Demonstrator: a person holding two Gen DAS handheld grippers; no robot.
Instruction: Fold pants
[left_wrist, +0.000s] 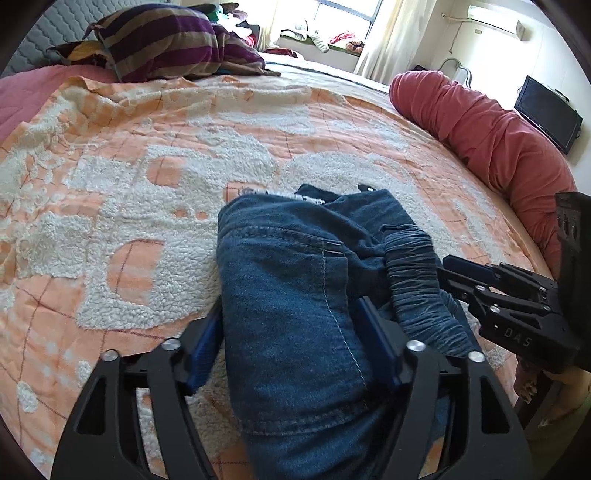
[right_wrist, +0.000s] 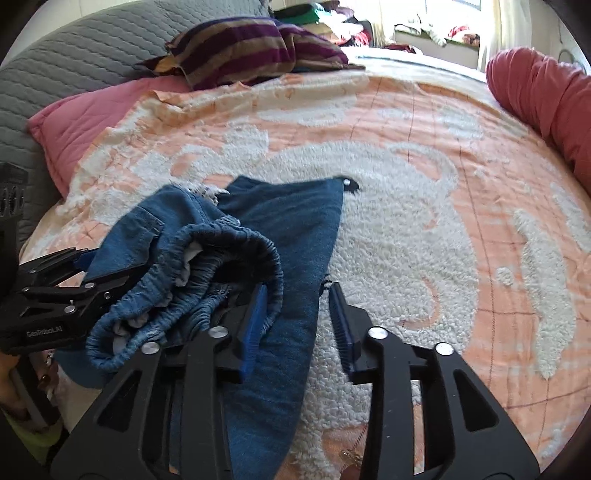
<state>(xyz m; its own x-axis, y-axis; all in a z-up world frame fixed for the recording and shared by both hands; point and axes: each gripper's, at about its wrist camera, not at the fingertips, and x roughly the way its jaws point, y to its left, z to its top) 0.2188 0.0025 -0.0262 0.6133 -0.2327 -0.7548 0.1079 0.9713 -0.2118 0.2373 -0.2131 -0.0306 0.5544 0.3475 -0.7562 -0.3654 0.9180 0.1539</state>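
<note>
Pants (left_wrist: 295, 280) of blue denim lie bunched on the bed (left_wrist: 147, 155), on its orange and white fleecy blanket (right_wrist: 406, 206), near the edge closest to the cameras.

In the left wrist view the left gripper (left_wrist: 291, 347) stands wide, its blue-padded fingers (left_wrist: 201, 354) straddling a thick folded wad of the denim. The cloth fills the gap and lies against both pads; whether they press or merely flank it I cannot tell for sure, though the fingers look released rather than clenched.

In the right wrist view the right gripper (right_wrist: 297, 328) is partly open. A flat flap of denim lies between its fingers (right_wrist: 341, 325): the left pad touches the cloth and the gathered elastic waistband (right_wrist: 192, 280) beside it, while the right pad stands apart over bare blanket. Nothing is pinched there.

The bundle's long axis runs away from the cameras toward the striped pillow (left_wrist: 173, 40). The waistband sits at the near end between the two grippers, and one corner of the flap points to the far right.
</note>
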